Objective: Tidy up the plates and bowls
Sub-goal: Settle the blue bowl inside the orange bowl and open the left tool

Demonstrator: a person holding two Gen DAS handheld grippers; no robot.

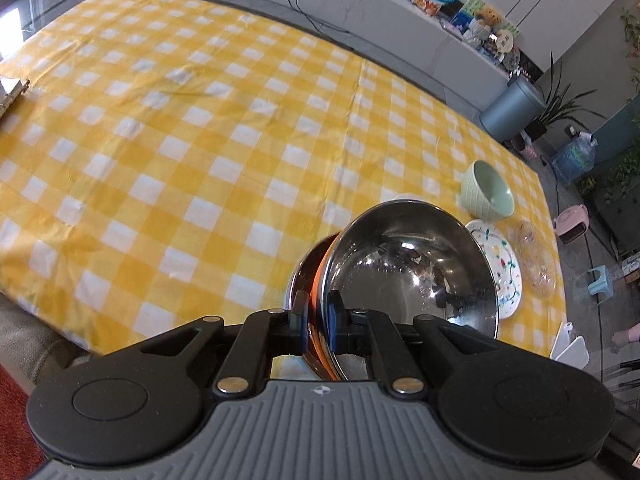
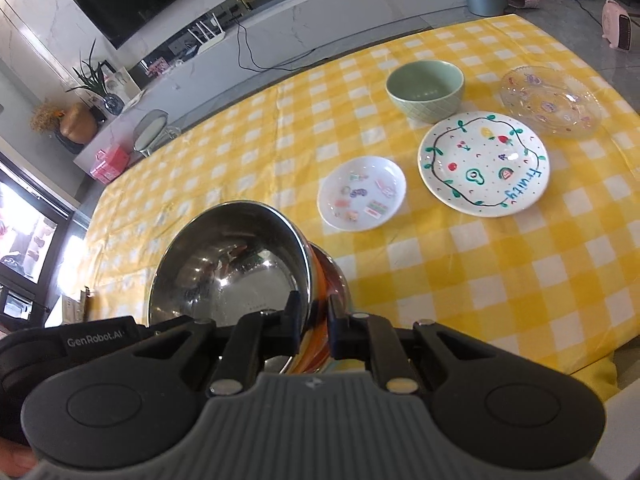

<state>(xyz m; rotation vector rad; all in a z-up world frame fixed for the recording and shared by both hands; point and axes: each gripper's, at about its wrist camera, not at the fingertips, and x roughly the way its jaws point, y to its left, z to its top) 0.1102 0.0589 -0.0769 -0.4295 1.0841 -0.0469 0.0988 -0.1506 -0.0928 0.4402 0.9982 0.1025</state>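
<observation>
Steel fills both wrist views: each gripper pinches the rim of a shiny metal bowl. The left gripper point(image 1: 318, 324) has its jaws pressed onto the edge of the steel bowl point(image 1: 412, 264), and the right gripper point(image 2: 314, 326) clamps a steel bowl point(image 2: 228, 264) rim the same way (whether these are two bowls or one held from opposite sides cannot be told). In both views the bowl hangs tilted above the near edge of the yellow checked tablecloth point(image 2: 460, 280).

The step in hand looks like carrying bowls to a stacking spot. Doing it well means keeping both pinches firm, levelling the bowl before lowering, and steering clear of the small sticker plate point(image 2: 362, 194), the fruit plate point(image 2: 484, 164), the green bowl point(image 2: 426, 90) and the glass plate point(image 2: 550, 100).

Readable writing: "Fruity" in blue on the fruit plate, and "GenRobot.AI" on the black housing point(image 2: 96, 340) at lower left.
</observation>
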